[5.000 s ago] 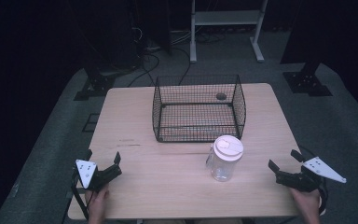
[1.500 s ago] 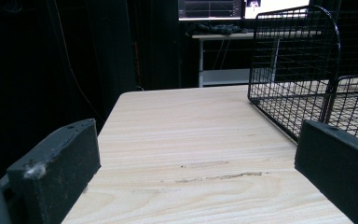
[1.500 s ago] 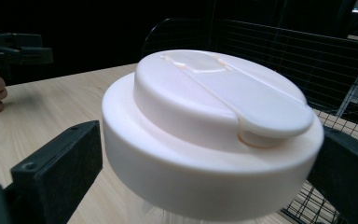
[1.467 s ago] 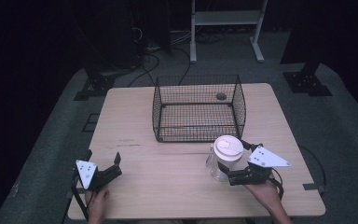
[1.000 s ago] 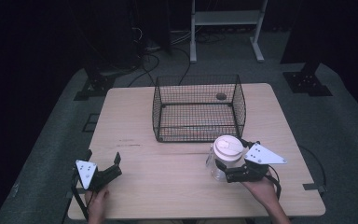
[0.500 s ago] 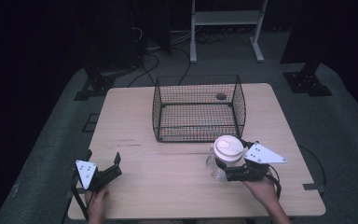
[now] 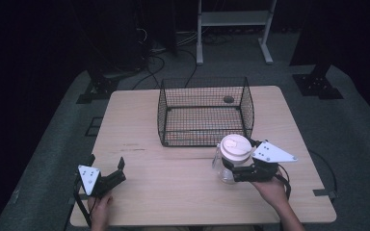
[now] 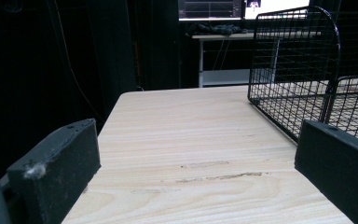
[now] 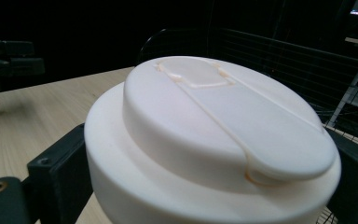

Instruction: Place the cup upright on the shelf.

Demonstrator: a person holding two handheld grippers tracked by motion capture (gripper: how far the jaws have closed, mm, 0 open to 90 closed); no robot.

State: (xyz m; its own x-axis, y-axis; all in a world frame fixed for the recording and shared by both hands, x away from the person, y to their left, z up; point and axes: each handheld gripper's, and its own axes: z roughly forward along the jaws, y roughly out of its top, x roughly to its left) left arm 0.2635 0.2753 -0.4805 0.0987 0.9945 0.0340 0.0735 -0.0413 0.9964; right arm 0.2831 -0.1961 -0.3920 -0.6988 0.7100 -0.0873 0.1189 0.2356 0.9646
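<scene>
A black wire basket point(image 7: 204, 111) stands on the far middle of a pale wooden table point(image 7: 139, 120), and serves here as the landmark; its near wall is low and its other walls rise higher; a small dark round thing point(image 7: 228, 99) shows at the basket's far right corner, though whether it lies inside or behind cannot be told.

Just in front of the basket's near right corner stands a clear jar point(image 7: 229, 163) with a white lid point(image 7: 235, 146); the jar rests upright on the table, close to the basket but apart from it in the high view. The right gripper point(image 7: 235, 169) comes at the jar from the side away from the basket's left; its jaws stand on either side of the jar just under the lid, closed against it, with the grey plate on top pointing right; in the right gripper view the lid point(image 9: 223, 121) sits between the two black jaws, one at each flank, touching.

The left gripper point(image 7: 107, 168) rests well to the left of the basket and nearer the person, by the table's near left edge; its jaws stand wide apart and hold nothing; in the left gripper view bare table point(image 8: 191, 140) lies between them, and the basket point(image 8: 303, 74) rises ahead on the right.
</scene>
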